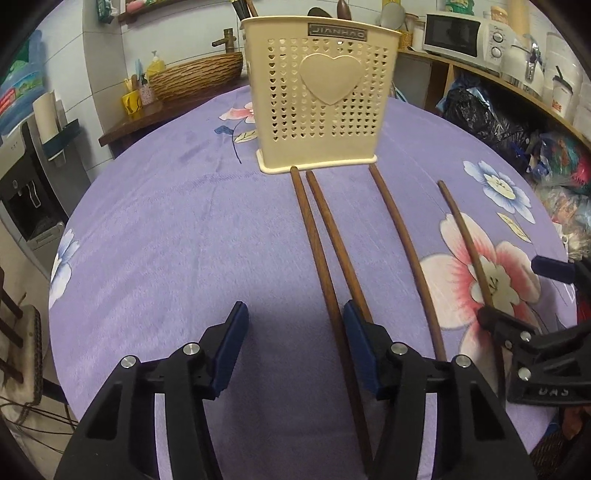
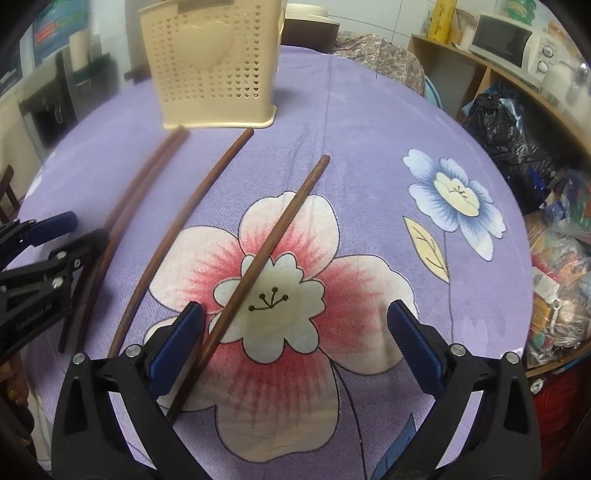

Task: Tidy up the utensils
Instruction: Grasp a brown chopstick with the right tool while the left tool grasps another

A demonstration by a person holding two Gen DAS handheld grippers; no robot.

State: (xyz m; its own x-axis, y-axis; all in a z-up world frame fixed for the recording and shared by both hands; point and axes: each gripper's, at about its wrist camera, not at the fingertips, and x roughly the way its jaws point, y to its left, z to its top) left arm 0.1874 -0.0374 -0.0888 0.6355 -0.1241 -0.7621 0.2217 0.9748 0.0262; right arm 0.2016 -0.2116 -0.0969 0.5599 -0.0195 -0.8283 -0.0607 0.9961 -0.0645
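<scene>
Right wrist: right hand-held gripper (image 2: 295,332) spread wide; chopstick (image 2: 258,266) beside left pad.

Hidden under the left gripper's right finger (image 1: 360,343) at five o'clock, near ends of two chopsticks (image 1: 321,254); cropped at twelve o'clock, holder (image 2: 210,62) top.

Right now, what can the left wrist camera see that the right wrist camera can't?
Only the left wrist view shows the JIANHAO label on the holder, the utensil tops poking out of it, and a woven basket behind. Only the right wrist view shows the yellow bottle on the shelf. Both show the cream utensil holder, four brown chopsticks lying on the purple flowered cloth, the microwave, and both hand-held grippers, left and right, open.
</scene>
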